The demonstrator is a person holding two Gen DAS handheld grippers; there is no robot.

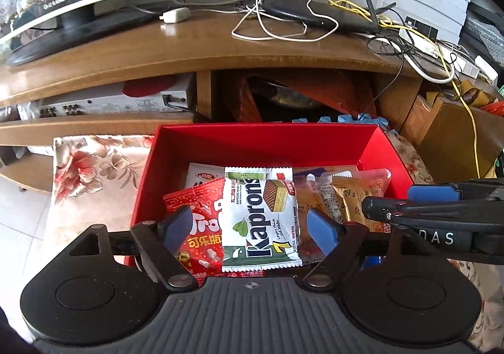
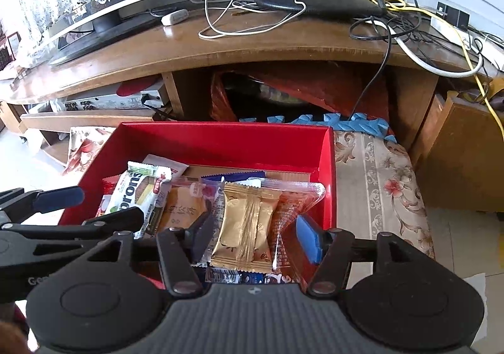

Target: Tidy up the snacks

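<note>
We look down at a red box on a floral cloth. Our left gripper hangs over it, fingers wide, touching nothing; below them lie a red packet and a white wafer pack. Our right gripper has fingers partly apart, free of the gold packet lying below them in the box

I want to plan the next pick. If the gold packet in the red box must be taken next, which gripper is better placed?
Probably the right gripper: the gold packet lies between its open jaws, while the left gripper frames the Kaprons wafer pack.
</note>
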